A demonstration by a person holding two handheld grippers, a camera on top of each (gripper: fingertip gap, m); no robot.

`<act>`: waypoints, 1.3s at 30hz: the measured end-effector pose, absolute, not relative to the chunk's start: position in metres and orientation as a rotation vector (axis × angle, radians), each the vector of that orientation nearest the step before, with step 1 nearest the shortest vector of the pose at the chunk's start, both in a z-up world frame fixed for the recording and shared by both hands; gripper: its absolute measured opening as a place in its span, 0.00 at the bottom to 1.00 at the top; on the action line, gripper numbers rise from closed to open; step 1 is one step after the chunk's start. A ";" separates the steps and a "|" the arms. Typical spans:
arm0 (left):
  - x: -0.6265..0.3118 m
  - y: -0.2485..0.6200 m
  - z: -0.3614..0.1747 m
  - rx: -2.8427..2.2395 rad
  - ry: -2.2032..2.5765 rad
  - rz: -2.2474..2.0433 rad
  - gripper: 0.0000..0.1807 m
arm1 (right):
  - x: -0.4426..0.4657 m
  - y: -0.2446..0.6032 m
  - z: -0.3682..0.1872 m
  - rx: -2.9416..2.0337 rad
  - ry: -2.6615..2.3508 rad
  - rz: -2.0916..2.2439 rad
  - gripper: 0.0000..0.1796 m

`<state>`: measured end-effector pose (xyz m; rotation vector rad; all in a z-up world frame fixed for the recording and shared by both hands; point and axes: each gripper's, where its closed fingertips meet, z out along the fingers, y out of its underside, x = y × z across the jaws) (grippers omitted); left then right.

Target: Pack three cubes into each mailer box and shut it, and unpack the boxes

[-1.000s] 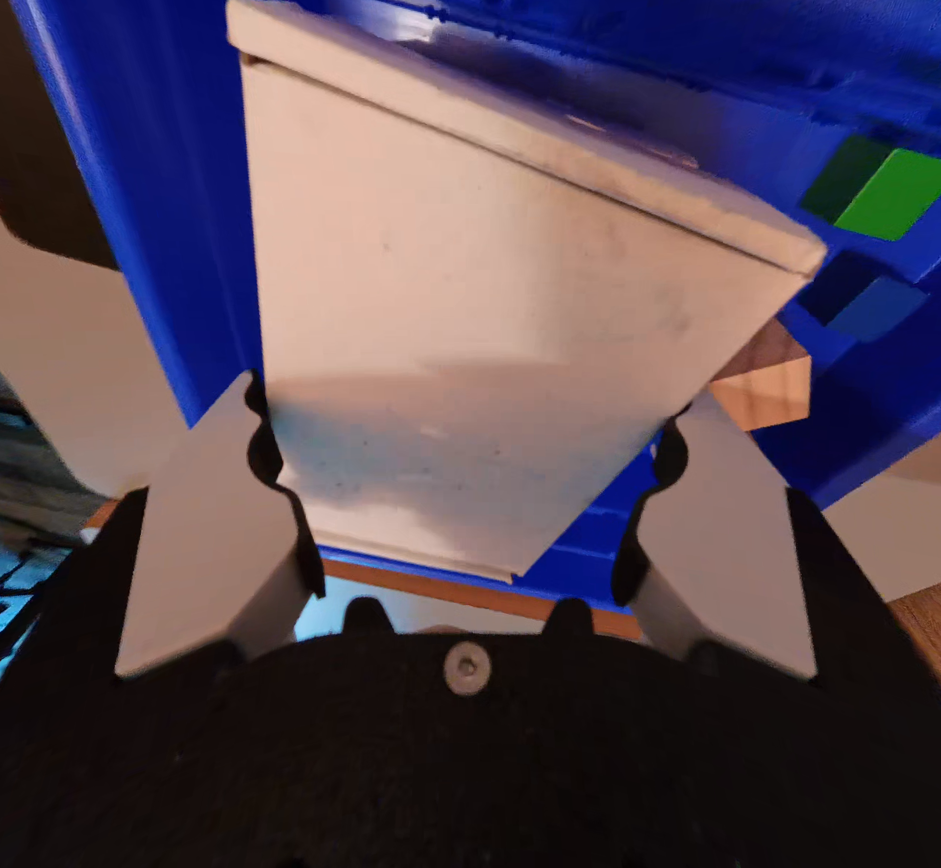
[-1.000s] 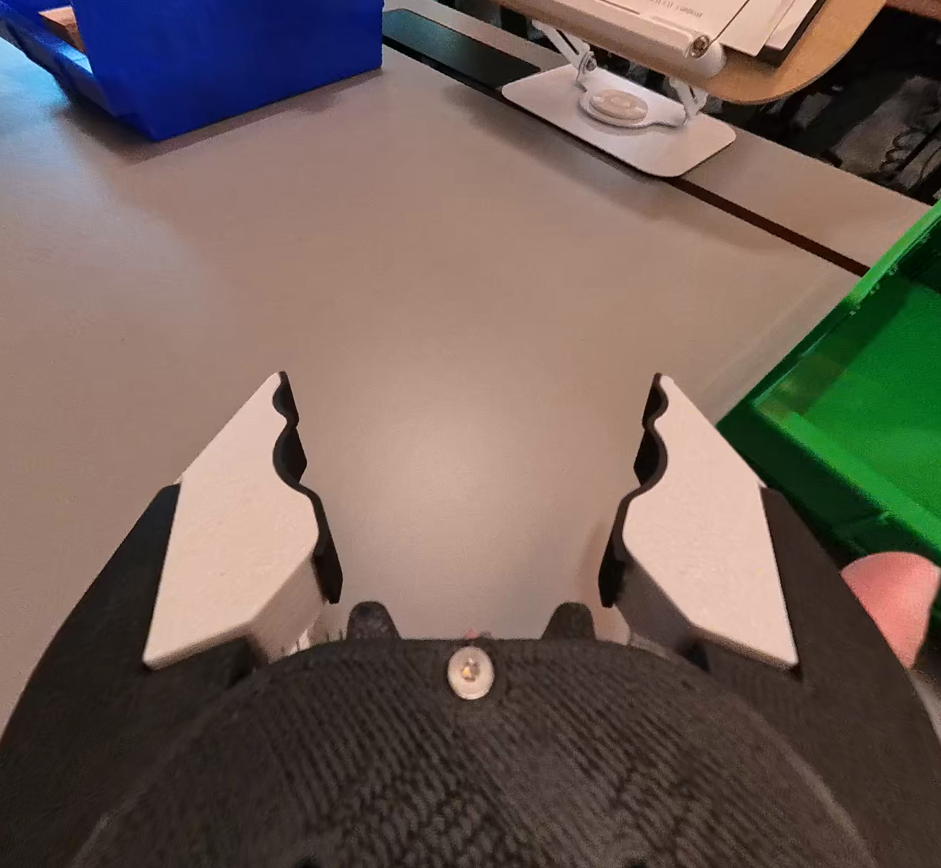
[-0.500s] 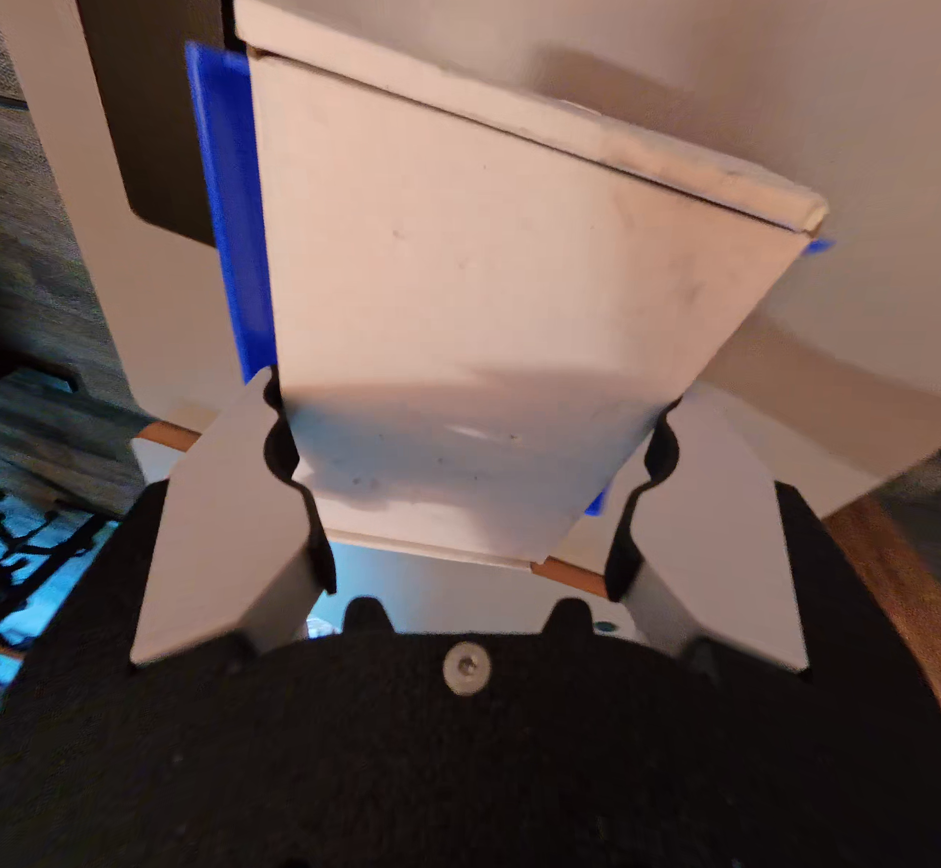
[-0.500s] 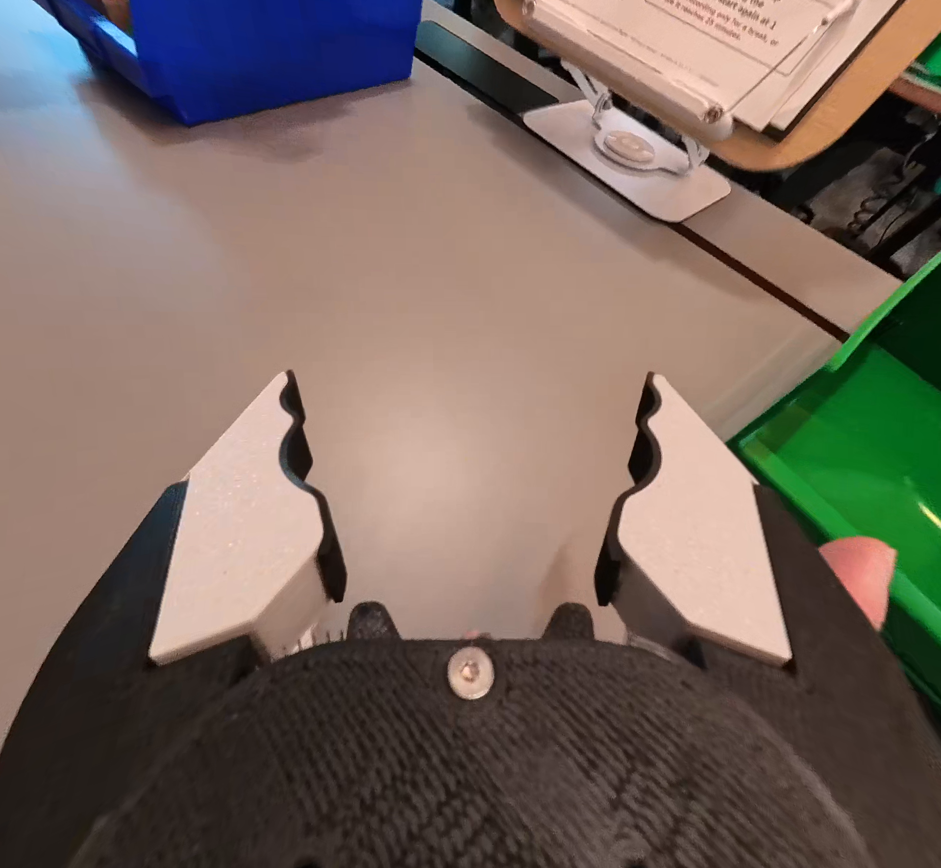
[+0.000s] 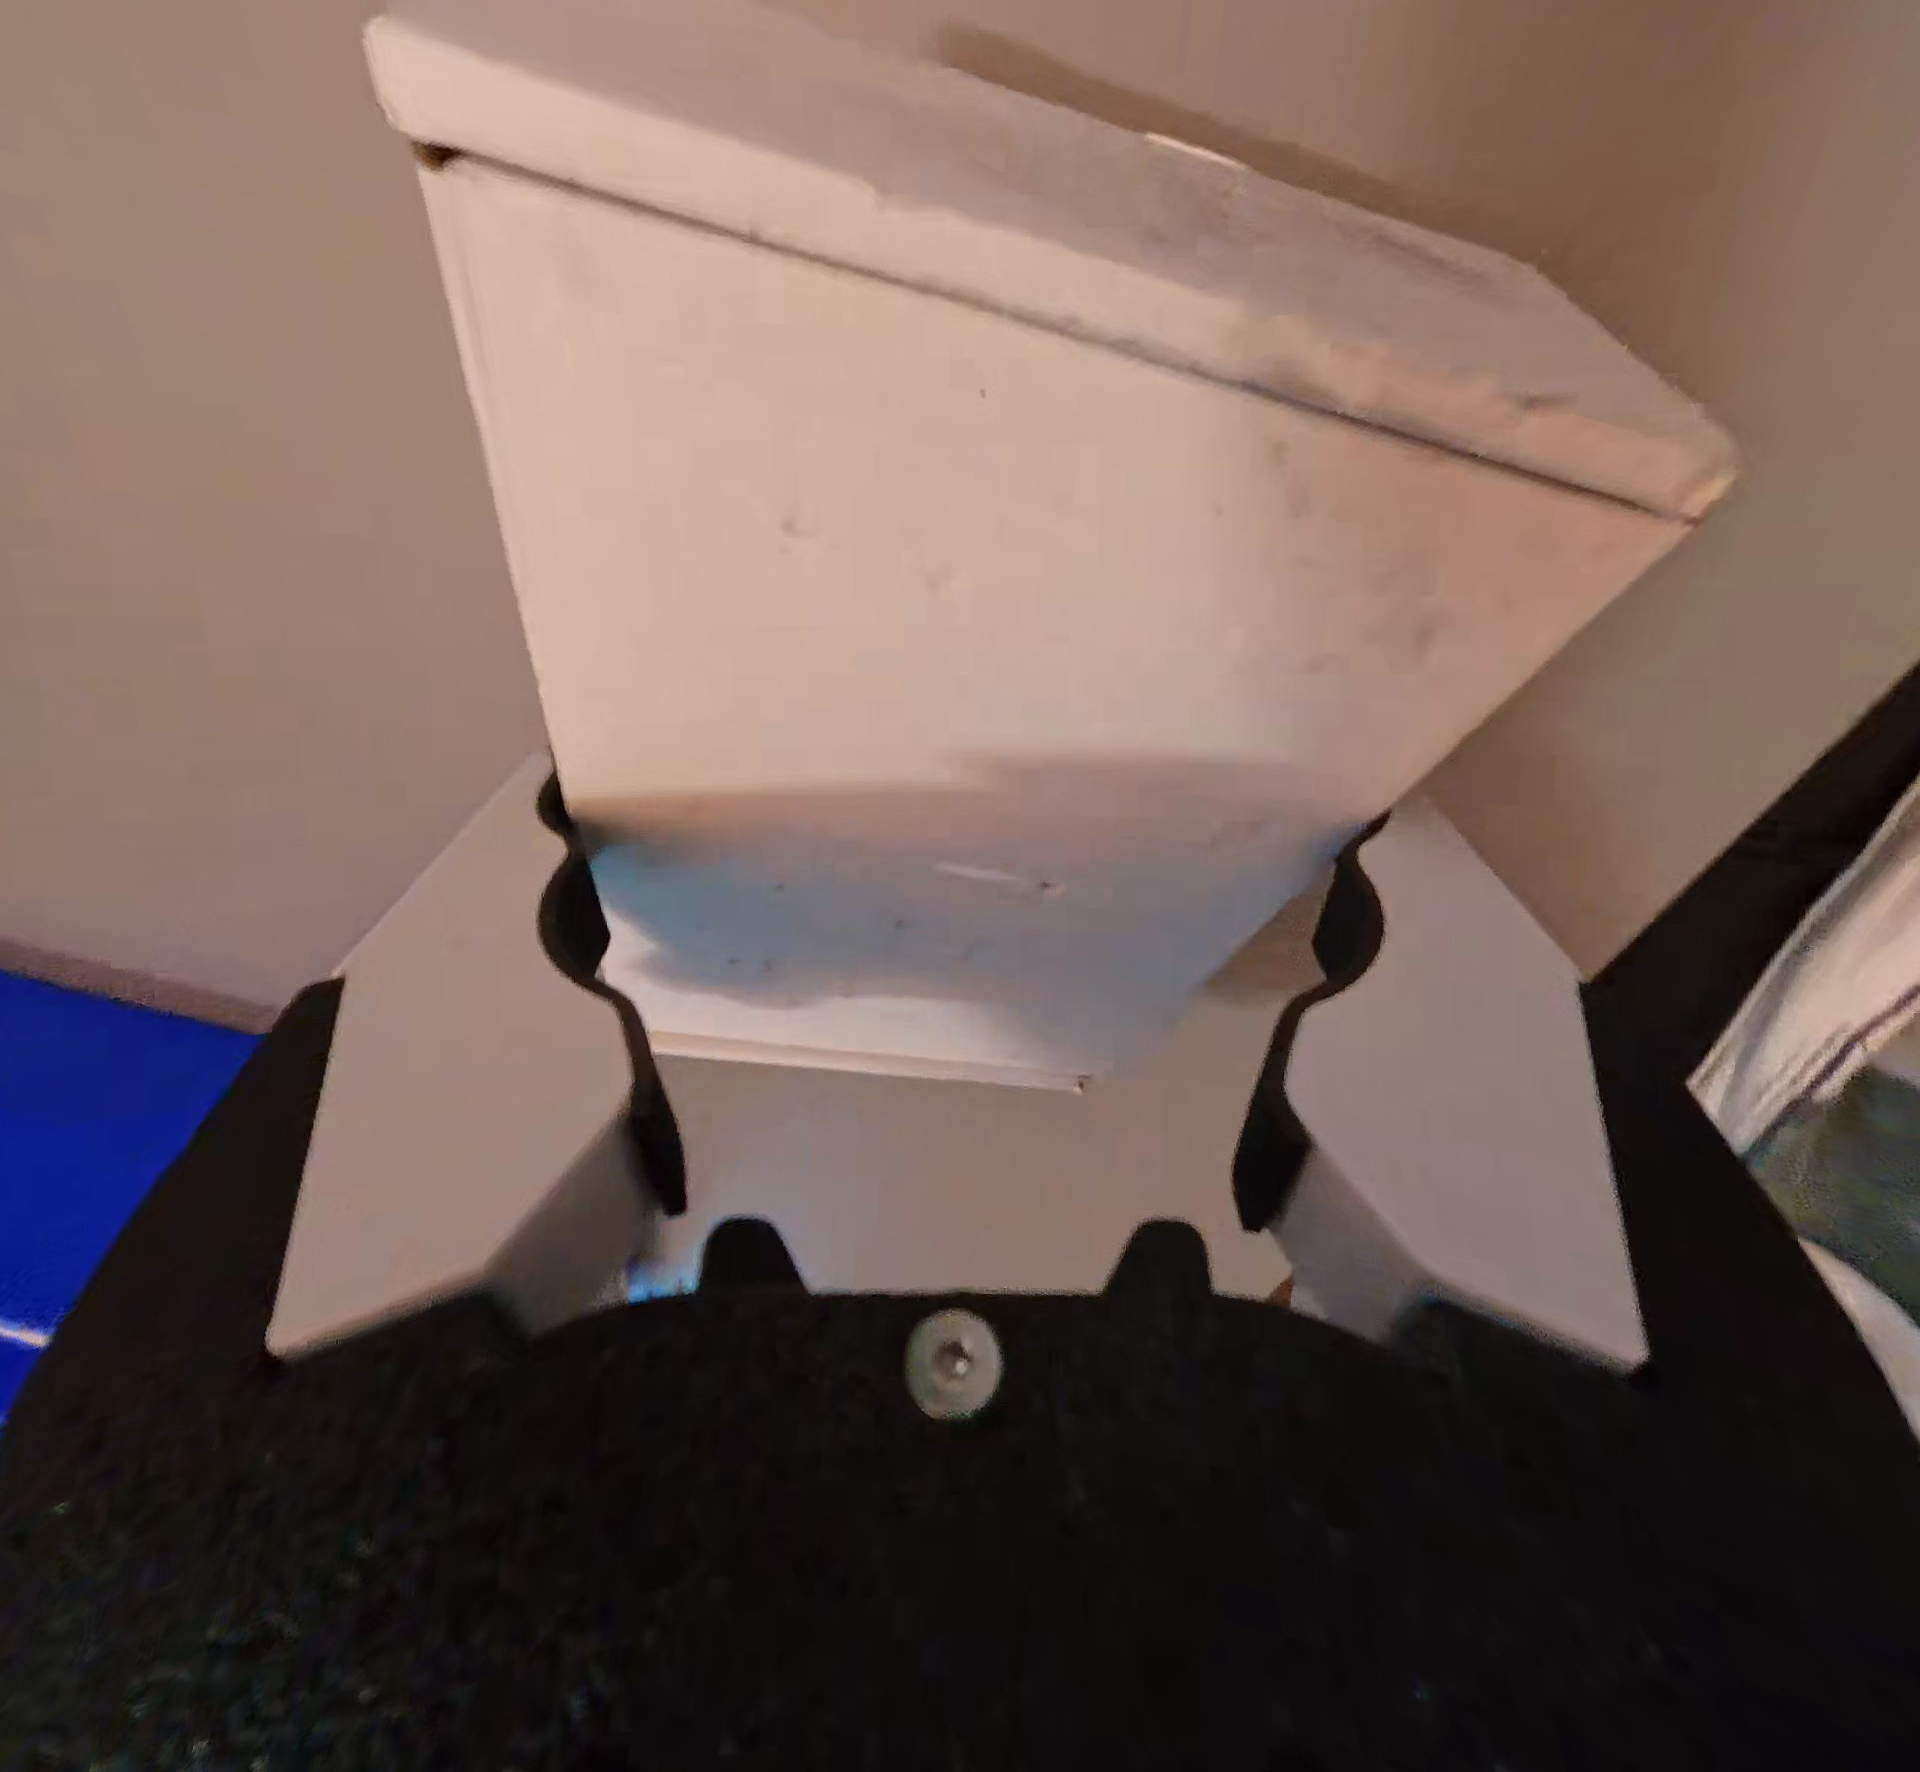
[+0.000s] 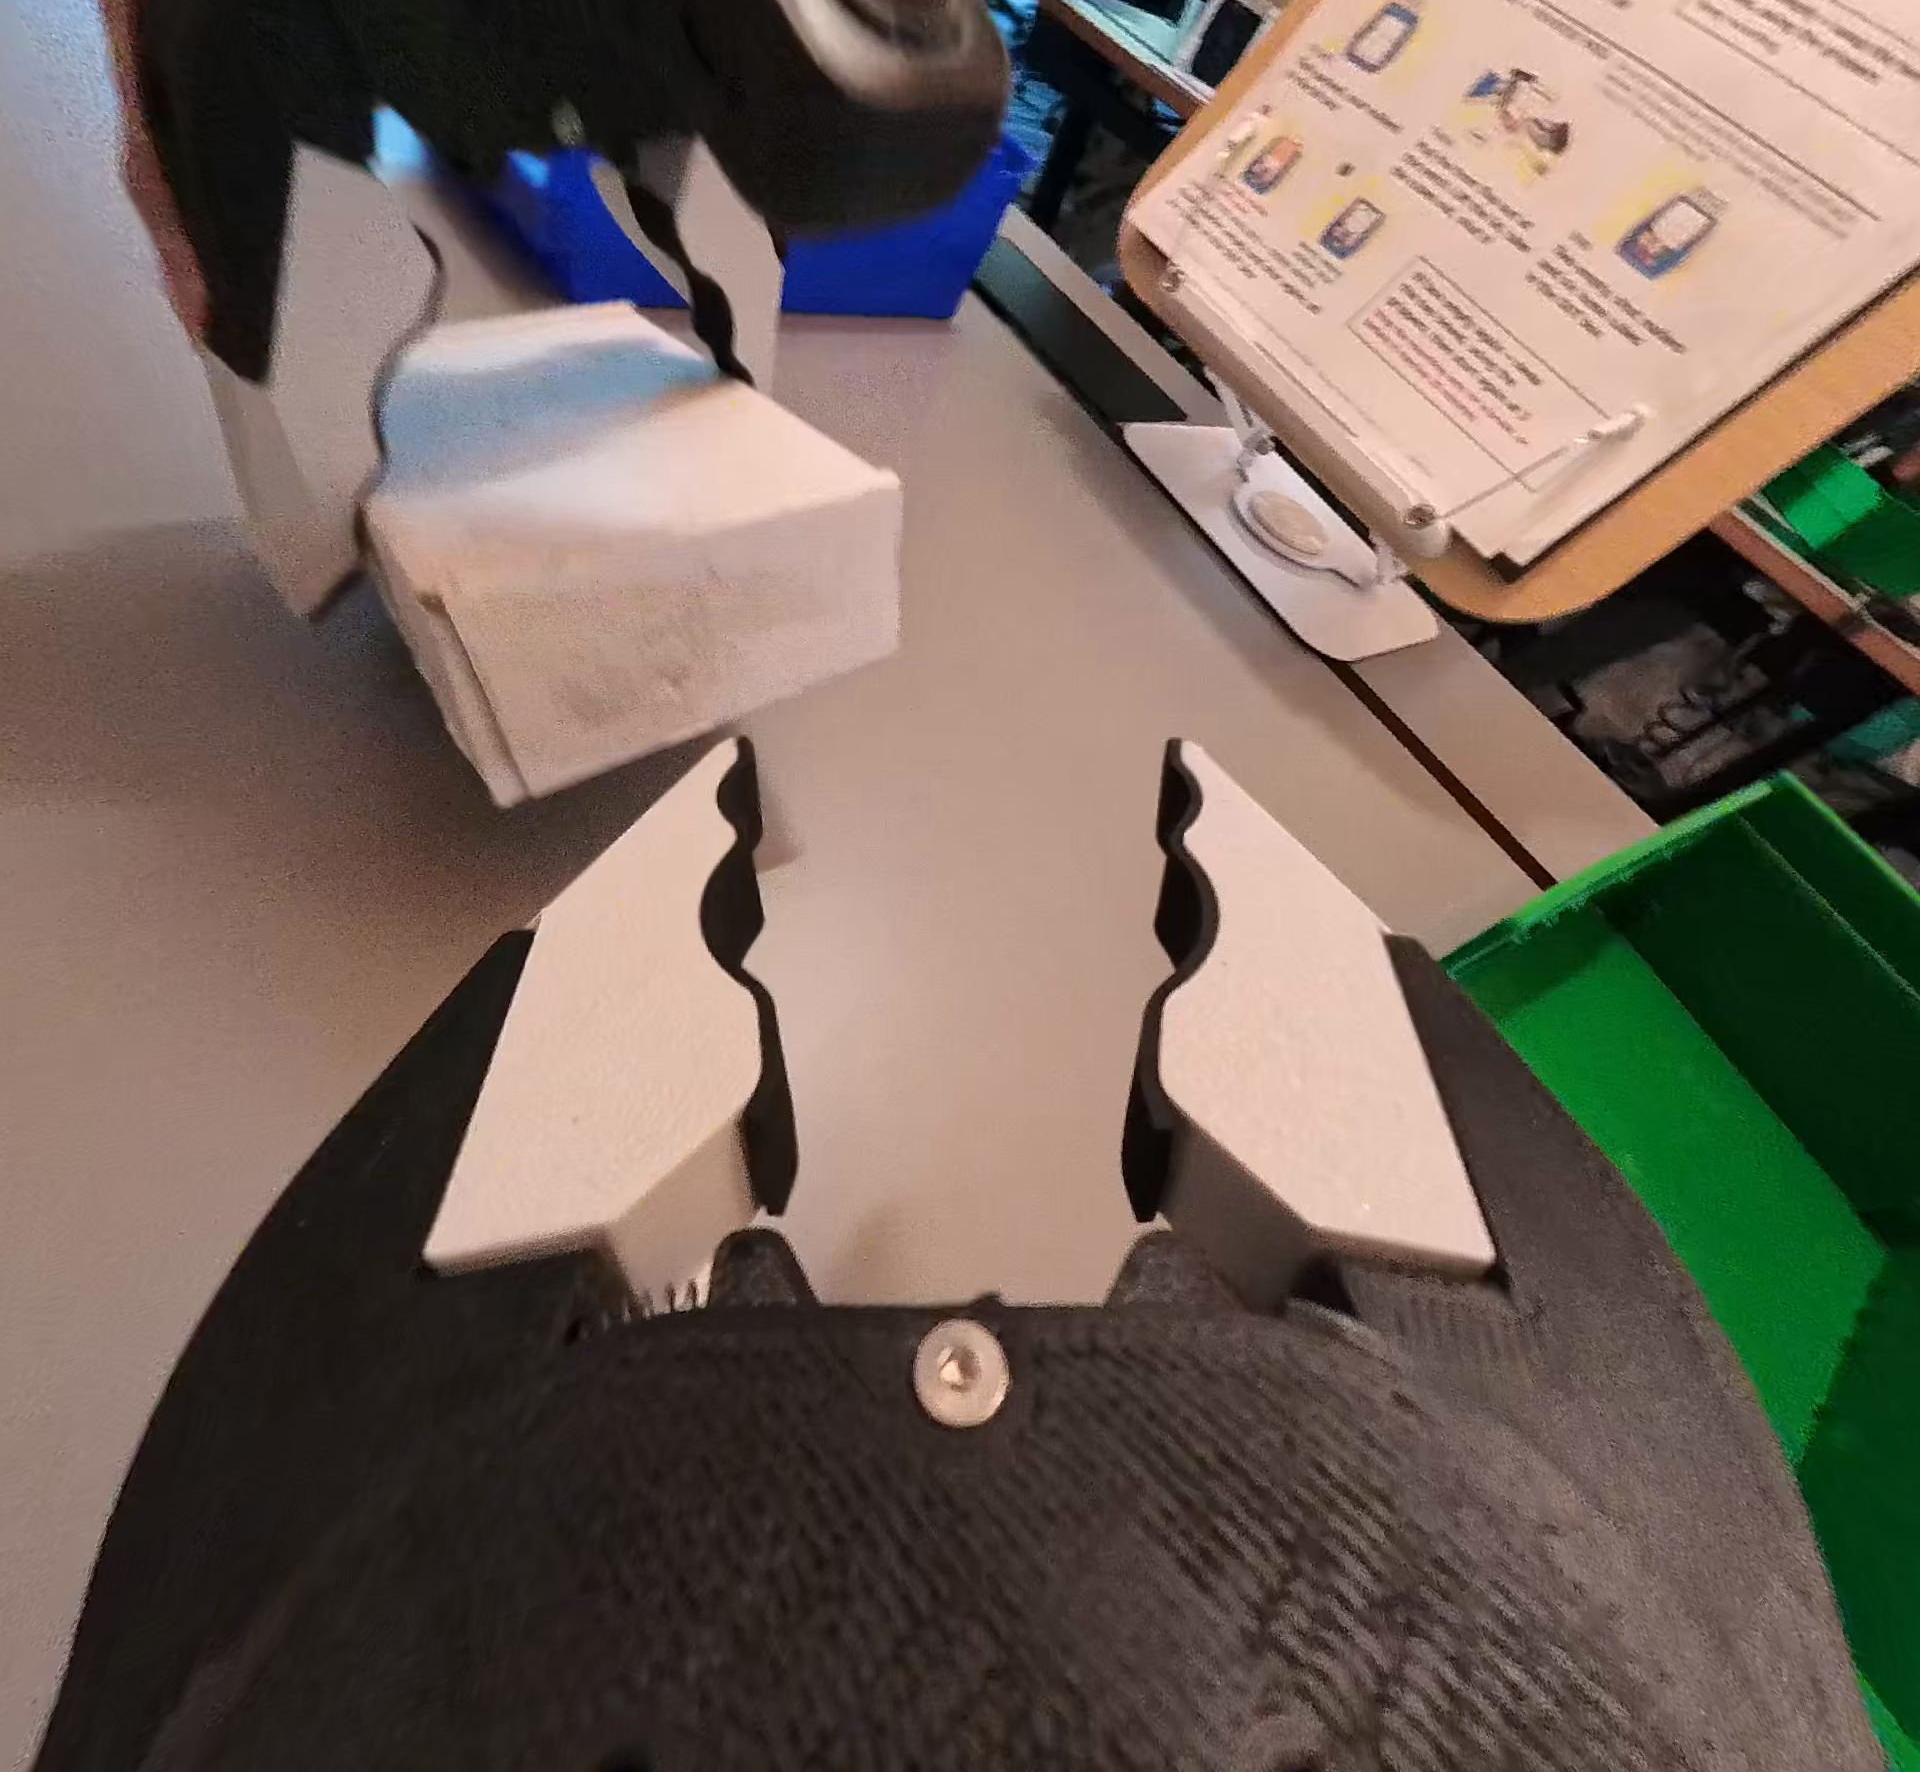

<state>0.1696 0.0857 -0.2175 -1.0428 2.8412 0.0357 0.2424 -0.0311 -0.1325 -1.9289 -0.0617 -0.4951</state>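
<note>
My left gripper is shut on a closed white mailer box and holds it a little above the grey table. The same box shows in the right wrist view, held by the left gripper that comes in from the upper left. My right gripper is open and empty, just in front of and to the right of the box, above the table. No cubes are in view.
A blue bin stands at the back of the table and also shows at the left edge of the left wrist view. A green bin is at the right. A stand with instruction sheets rises at the back right.
My left gripper has carried the mailer box out of the blue bin and over the table, into the right wrist view. My right gripper's jaws have narrowed but stay open.
</note>
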 end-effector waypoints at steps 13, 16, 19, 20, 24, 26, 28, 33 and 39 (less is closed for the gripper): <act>0.175 0.046 -0.218 -1.101 2.754 -0.585 0.59 | 0.228 -0.038 -0.175 -2.053 -0.282 -0.427 0.38; 0.186 0.051 -0.184 -1.045 2.668 -0.906 0.22 | 0.225 -0.041 -0.179 -2.079 -0.350 -0.461 0.38; 0.198 0.066 -0.175 -1.028 2.590 -1.072 0.00 | 0.219 -0.037 -0.174 -2.064 -0.382 -0.461 0.37; 0.199 0.069 -0.178 -1.023 2.589 -1.093 0.00 | 0.215 -0.034 -0.170 -2.043 -0.401 -0.469 0.36; 0.199 0.076 -0.202 -0.995 2.598 -1.113 0.00 | 0.196 -0.020 -0.156 -1.964 -0.533 -0.528 0.36; 0.203 0.077 -0.204 -1.033 2.545 -1.185 0.00 | 0.189 -0.014 -0.150 -1.935 -0.586 -0.577 0.37; 0.204 0.078 -0.204 -1.082 2.519 -1.239 0.00 | 0.178 -0.008 -0.149 -1.933 -0.630 -0.572 0.39; 0.210 0.083 -0.204 -1.107 2.513 -1.223 0.00 | 0.153 0.004 -0.160 -1.987 -0.778 -0.580 0.43; 0.216 0.087 -0.204 -1.175 2.510 -1.263 0.00 | 0.168 0.016 -0.196 -2.107 -0.865 -0.728 0.50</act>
